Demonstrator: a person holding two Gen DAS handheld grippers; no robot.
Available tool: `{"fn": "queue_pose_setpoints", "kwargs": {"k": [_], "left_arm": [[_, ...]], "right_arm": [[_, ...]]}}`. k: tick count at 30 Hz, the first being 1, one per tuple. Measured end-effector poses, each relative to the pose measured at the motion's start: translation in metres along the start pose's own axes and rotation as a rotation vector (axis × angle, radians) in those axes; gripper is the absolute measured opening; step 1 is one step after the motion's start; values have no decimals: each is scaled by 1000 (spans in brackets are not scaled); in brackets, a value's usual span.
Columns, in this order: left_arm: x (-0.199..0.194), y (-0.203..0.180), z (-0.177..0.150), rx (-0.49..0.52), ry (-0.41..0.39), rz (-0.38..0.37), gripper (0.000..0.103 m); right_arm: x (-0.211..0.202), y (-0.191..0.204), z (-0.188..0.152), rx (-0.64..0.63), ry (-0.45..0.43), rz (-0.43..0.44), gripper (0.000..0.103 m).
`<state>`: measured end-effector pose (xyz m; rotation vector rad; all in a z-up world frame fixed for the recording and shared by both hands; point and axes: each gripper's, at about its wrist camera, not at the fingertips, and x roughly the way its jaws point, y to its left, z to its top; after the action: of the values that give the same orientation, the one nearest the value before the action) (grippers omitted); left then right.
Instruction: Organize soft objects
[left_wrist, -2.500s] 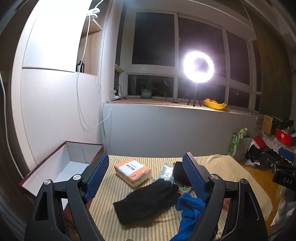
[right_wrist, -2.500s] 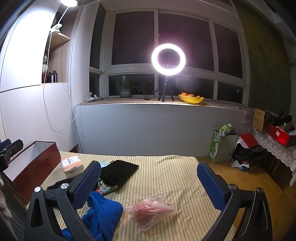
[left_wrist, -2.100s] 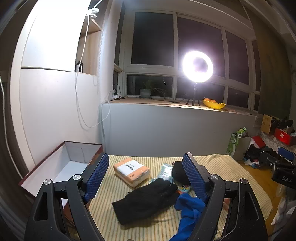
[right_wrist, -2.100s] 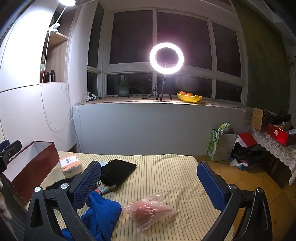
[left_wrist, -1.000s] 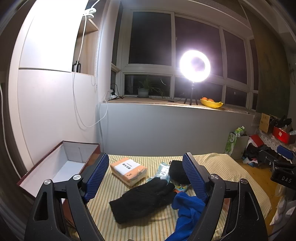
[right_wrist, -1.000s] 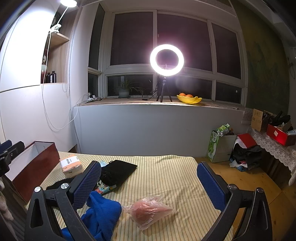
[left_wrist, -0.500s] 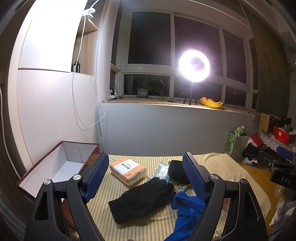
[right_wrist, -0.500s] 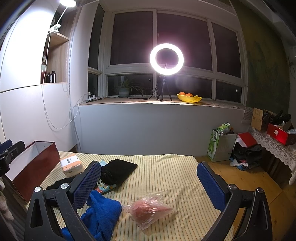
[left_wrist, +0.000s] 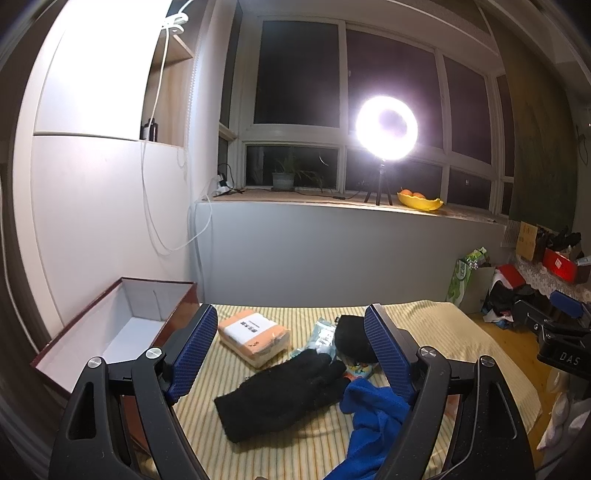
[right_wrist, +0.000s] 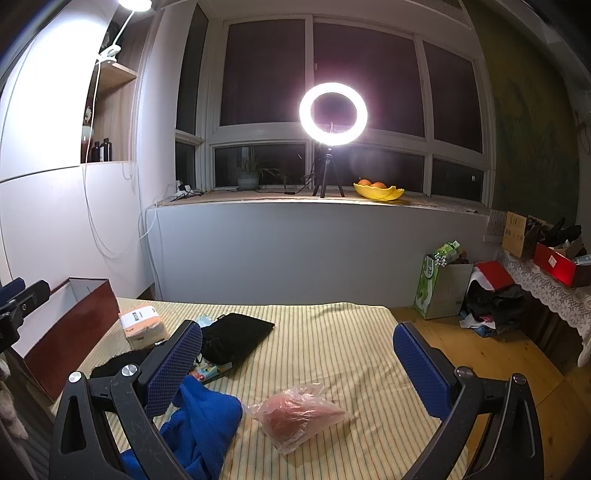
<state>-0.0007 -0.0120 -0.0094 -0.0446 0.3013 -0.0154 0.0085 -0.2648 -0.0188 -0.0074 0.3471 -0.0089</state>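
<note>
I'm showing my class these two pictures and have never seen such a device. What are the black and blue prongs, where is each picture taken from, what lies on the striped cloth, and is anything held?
Each picture comes from a camera on a handheld gripper, looking along its two blue-padded fingers. The left gripper and the right gripper are both open and hold nothing. On the striped cloth lie a black glove, a blue cloth, a pink plastic bag, a tissue pack and a black pouch. An open box stands at the left.
</note>
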Motion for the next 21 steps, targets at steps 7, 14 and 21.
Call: {"fn": "queue_pose_setpoints", "kwargs": {"k": [7, 14, 21], "left_arm": [[2, -1, -3, 5, 15, 0, 82], [6, 1, -9, 2, 42, -2, 82], [10, 3, -19, -5, 84, -17, 82]], "right_arm": [[4, -1, -3, 4, 18, 2, 102], [8, -5, -6, 10, 40, 11, 102], [15, -6, -13, 12, 73, 31, 102]]}}
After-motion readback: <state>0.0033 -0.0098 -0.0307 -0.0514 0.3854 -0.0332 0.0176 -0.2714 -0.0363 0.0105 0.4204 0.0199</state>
